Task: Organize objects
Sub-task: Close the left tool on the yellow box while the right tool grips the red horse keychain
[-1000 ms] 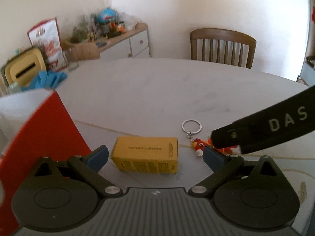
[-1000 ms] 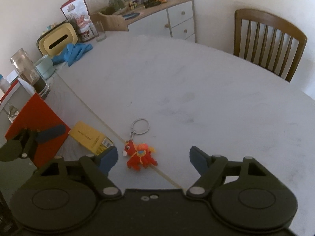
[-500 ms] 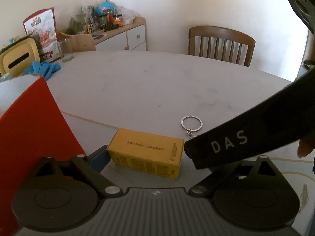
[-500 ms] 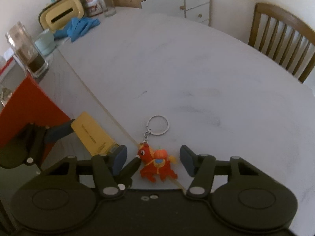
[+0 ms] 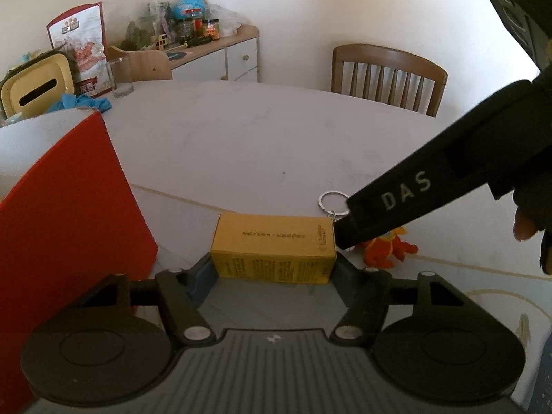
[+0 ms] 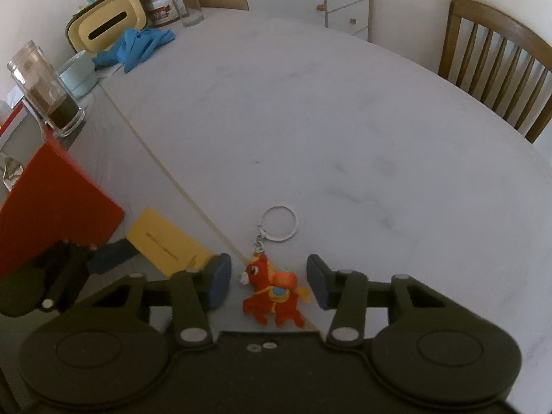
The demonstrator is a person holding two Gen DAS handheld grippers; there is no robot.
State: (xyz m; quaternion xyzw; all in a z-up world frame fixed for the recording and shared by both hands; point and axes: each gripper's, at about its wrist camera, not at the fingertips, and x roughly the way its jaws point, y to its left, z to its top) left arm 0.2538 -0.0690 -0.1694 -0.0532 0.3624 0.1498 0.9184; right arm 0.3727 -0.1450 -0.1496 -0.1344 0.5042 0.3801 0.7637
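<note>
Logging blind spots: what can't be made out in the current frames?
- Right wrist view: one end of the box is hidden behind the right gripper, whose jaws have just been closing, horse between them.
- Left wrist view: horse half hidden by that gripper's finger.
- Both views: box print too small to read.
- Left wrist view: red panel cut off by the left edge.

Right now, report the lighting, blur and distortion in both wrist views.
Left wrist view: sharp and dim in front, bright back wall; the table edge bows with the fisheye, and the yellow box sits shaded. Right wrist view: sharp too, corners vignetted black; soft daylight on the table, the horse keychain in gripper shadow.
</note>
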